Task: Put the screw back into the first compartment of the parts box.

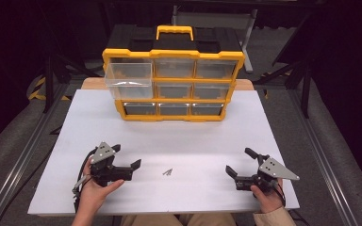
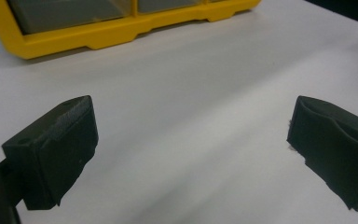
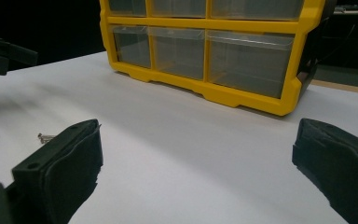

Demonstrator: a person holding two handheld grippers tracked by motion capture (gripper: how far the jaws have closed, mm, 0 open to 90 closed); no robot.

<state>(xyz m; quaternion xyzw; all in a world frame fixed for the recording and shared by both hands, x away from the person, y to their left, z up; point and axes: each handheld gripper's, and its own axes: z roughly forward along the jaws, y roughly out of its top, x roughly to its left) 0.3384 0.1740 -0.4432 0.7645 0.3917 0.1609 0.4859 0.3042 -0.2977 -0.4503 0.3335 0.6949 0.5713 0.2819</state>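
Screws (image 1: 168, 172), a few small ones in a loose cluster, lie on the white table (image 1: 184, 136) well in front of the yellow organizer (image 1: 173, 84), roughly below its middle column of drawers and between the two grippers. Nearer the person than the organizer and off toward its left end, the left gripper (image 1: 127, 156) rests low over the table in the person's left hand (image 1: 94, 188), the forearm coming up from the near edge and the wrist turned so that the jaws point sideways toward the screws. Its jaws stand wide apart with nothing between them; the left gripper view shows bare table in the gap and the organizer's yellow base (image 2: 121, 32) beyond. Toward the organizer's right end, equally far in front of it, the right gripper (image 1: 241, 162) sits in the person's right hand (image 1: 266, 195), sleeve at the table's near edge, jaws angled inward and away from the person. These jaws too are spread wide and grip nothing. In the right gripper view the screws (image 3: 45, 137) lie just beyond the tip of the left-hand jaw, apart from it, with the organizer's lower clear drawers (image 3: 247, 63) farther off. One clear drawer (image 1: 128, 80) at the organizer's upper left corner stands pulled out past the frame.
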